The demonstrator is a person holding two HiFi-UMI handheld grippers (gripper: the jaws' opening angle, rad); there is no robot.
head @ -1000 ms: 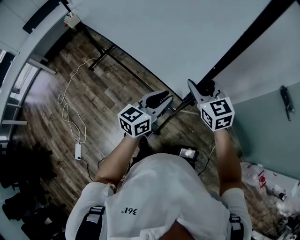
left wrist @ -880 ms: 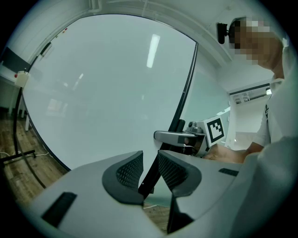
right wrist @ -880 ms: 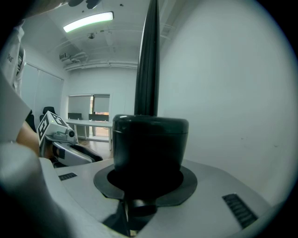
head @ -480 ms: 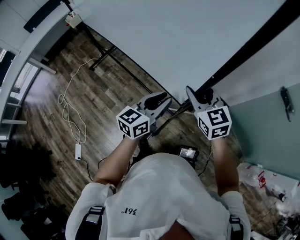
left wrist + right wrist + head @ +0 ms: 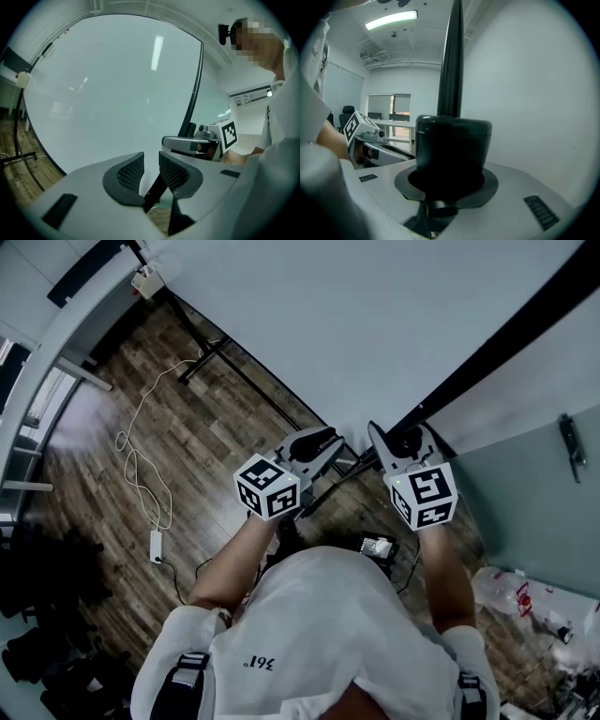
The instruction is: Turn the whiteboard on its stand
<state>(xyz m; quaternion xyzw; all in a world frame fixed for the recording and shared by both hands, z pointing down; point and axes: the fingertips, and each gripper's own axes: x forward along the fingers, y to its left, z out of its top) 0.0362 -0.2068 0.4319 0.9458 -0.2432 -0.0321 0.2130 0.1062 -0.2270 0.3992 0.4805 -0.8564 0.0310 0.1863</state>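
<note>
- Pale and glossy, the whiteboard (image 5: 375, 324) fills the head view from 11 to 2 o'clock. Its black frame edge (image 5: 497, 334) slants in from 2 o'clock toward the centre.
- Your left gripper (image 5: 314, 439) sits just at 12 o'clock of its marker cube, at the board's lower edge. Your right gripper (image 5: 398, 442) is near it toward 3 o'clock, where the frame edge ends.
- From the head view you cannot read either pair of jaws, so the 2 gripper views do that work.
- In the left gripper view your left gripper (image 5: 151, 161) has its ribbed pads (image 5: 130, 172) a narrow gap apart, with nothing pinched between them. The whiteboard (image 5: 117, 84) shows through the gap. A dark bar crosses low in the throat, and I cannot tell whether it touches.
- That view also catches your right gripper (image 5: 197, 143) at 3 o'clock, against the frame edge (image 5: 197, 84).
- In the right gripper view your right gripper (image 5: 450, 180) is clamped round a black knob (image 5: 452, 145). The frame edge (image 5: 452, 56) rises from the knob toward 12 o'clock.
- In the head view that knob (image 5: 411, 437) is only a dark lump.
- Only the head view shows the wooden floor (image 5: 187, 456), with a white cable (image 5: 131, 451) looping at 9 o'clock.
</note>
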